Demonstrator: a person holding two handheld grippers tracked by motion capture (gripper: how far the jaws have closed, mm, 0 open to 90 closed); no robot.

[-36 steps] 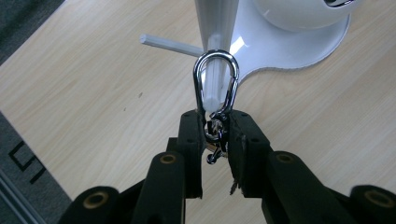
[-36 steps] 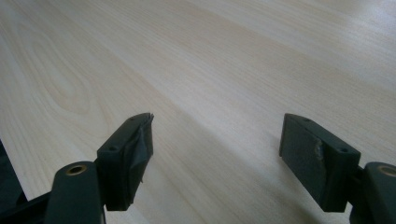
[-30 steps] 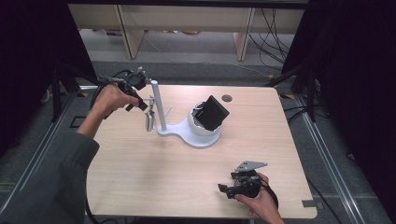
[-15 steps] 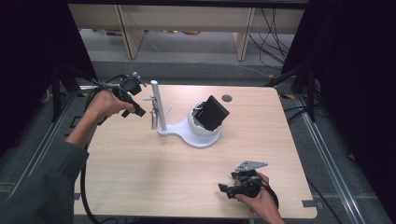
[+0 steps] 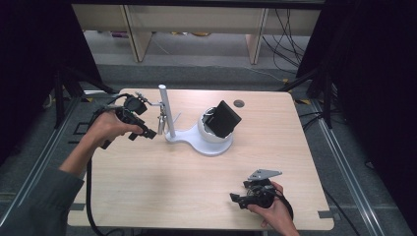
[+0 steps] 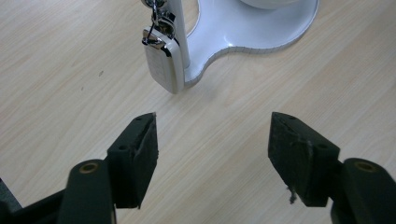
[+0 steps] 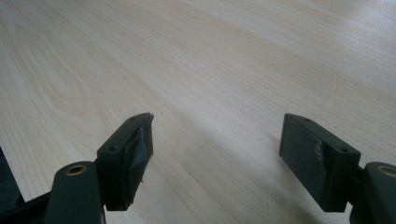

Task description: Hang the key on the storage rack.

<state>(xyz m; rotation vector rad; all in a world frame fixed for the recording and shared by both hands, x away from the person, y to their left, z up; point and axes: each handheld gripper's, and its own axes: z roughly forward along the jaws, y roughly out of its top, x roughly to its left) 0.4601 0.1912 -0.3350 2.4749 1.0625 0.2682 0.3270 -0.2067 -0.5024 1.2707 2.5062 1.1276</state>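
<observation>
Left gripper (image 5: 147, 132) wide open, jaws just opened up, nothing between them but bare table (image 6: 224, 140). Small silver tag (image 6: 162, 65) just ahead of the left jaws, a bit toward the left pad, hanging from a clip on the thin white pole (image 5: 166, 110). Not touching either pad (image 6: 140, 154). Looks like a key fob, maybe, but too small in the high view to be sure. White stand (image 6: 243, 32) behind the tag, its curvy flat foot right beside the tag's bottom corner. Farther past the pole, a round white cup part of the stand with a black box (image 5: 223, 119) sitting tilted in it. Right gripper (image 5: 241, 199) low on the table, near the front edge, well apart from the stand and from the left gripper. Jaws wide open too, holding nothing, only pale wood in front of them.
</observation>
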